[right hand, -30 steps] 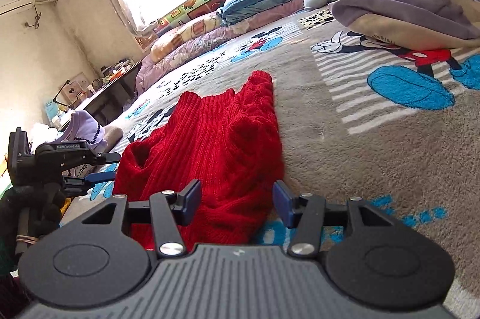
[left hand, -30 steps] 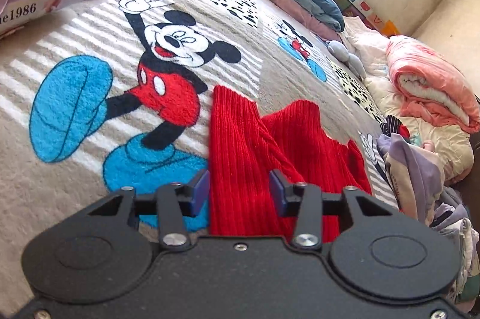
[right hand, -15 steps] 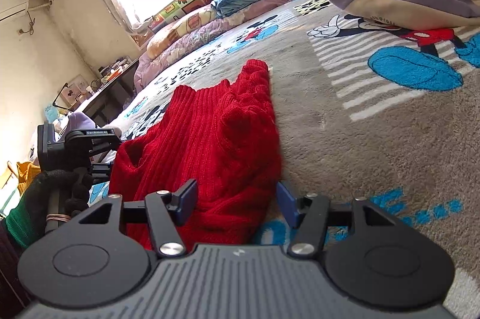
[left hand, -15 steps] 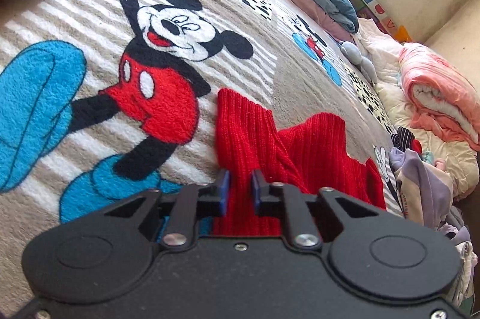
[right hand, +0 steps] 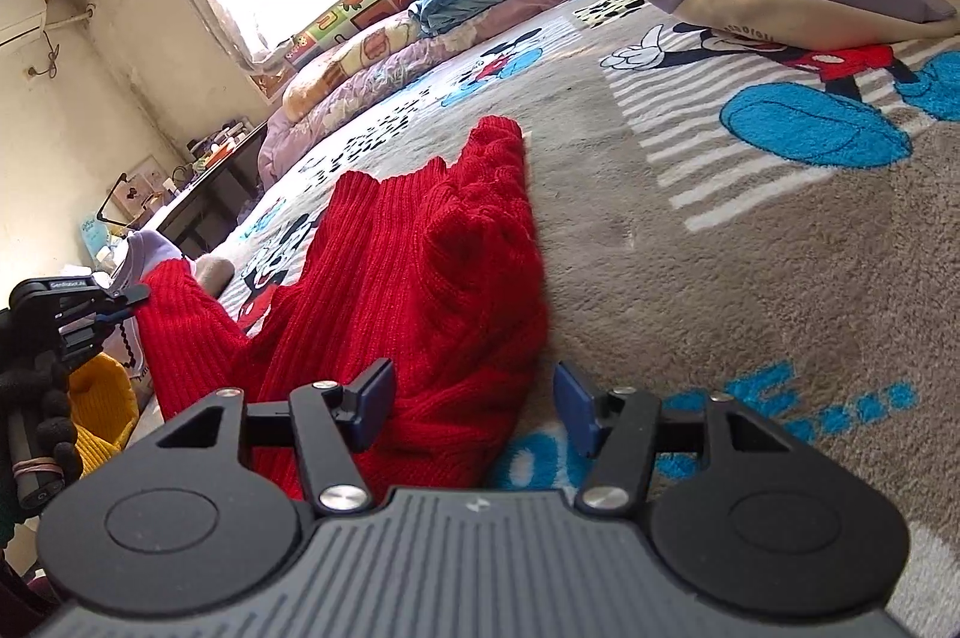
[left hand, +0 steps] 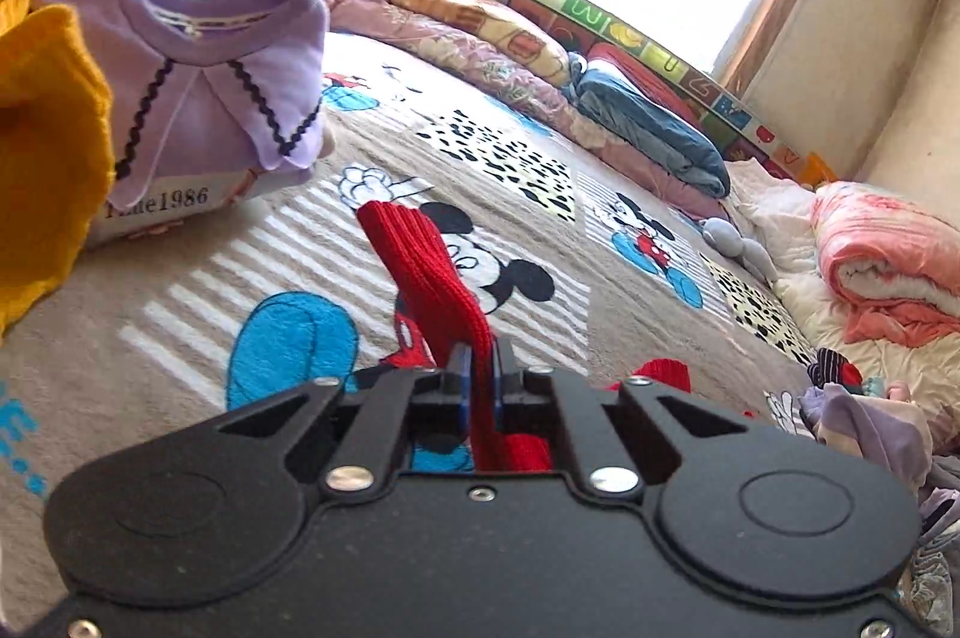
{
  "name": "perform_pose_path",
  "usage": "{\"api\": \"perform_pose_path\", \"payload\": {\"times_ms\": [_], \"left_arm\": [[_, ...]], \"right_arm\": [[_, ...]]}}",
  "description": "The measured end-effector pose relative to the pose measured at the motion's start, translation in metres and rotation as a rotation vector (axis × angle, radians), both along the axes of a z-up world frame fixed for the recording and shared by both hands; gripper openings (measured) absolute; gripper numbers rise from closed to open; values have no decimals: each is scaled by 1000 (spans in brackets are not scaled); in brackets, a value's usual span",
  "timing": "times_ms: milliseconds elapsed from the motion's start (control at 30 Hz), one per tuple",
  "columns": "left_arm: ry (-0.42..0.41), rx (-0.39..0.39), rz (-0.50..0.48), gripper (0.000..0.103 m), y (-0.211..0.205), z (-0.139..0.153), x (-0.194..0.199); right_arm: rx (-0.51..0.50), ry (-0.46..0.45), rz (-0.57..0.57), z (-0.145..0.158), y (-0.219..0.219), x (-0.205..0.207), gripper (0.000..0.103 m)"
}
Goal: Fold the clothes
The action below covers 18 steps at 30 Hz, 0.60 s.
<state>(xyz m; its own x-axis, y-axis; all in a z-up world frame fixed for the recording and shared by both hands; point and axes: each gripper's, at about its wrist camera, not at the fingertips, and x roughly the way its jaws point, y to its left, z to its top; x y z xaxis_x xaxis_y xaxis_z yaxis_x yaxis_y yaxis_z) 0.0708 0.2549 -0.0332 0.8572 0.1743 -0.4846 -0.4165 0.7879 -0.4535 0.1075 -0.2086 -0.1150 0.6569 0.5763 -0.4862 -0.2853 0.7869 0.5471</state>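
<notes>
Left gripper, frame centre, is clenched on the red sweater's sleeve; right gripper gapes over its lower hem.

Both grippers are matte black with round raised discs, silver screw heads and blue pads on the fingers; the right gripper has a ribbed grey body, and a black knitted glove covers the left hand

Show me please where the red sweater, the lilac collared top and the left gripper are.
red sweater [right hand: 420,266]: right wrist view, ribbed body.
lilac collared top [left hand: 228,86]: left wrist view, collar flap.
left gripper [left hand: 478,374]: left wrist view, between fingertips.
</notes>
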Motion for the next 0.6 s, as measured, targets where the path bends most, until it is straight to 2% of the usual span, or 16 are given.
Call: {"api": "perform_pose_path", "payload": {"times_ms": [200, 300, 367, 400, 433, 500, 600], "left_arm": [[63, -116, 114, 4, 25, -44, -23], [121, -121, 160, 4, 33, -55, -25], [175, -116, 185, 12, 37, -61, -23], [186, -126, 187, 24, 40, -64, -24], [177, -149, 190, 31, 44, -66, -26], [147, -197, 200, 35, 51, -67, -30], [119, -226, 203, 39, 60, -67, -28]], "right_arm": [[-34, -24, -11, -2, -1, -6, 59], [-61, -56, -17, -1, 0, -10, 59], [-86, -81, -21, 1, 1, -13, 59], [-103, -95, -26, 2, 2, -15, 59], [-113, -103, -29, 3, 2, -16, 59], [-123, -115, -35, 3, 2, -18, 59], [-129, -138, -36, 6, 2, -21, 59]]}}
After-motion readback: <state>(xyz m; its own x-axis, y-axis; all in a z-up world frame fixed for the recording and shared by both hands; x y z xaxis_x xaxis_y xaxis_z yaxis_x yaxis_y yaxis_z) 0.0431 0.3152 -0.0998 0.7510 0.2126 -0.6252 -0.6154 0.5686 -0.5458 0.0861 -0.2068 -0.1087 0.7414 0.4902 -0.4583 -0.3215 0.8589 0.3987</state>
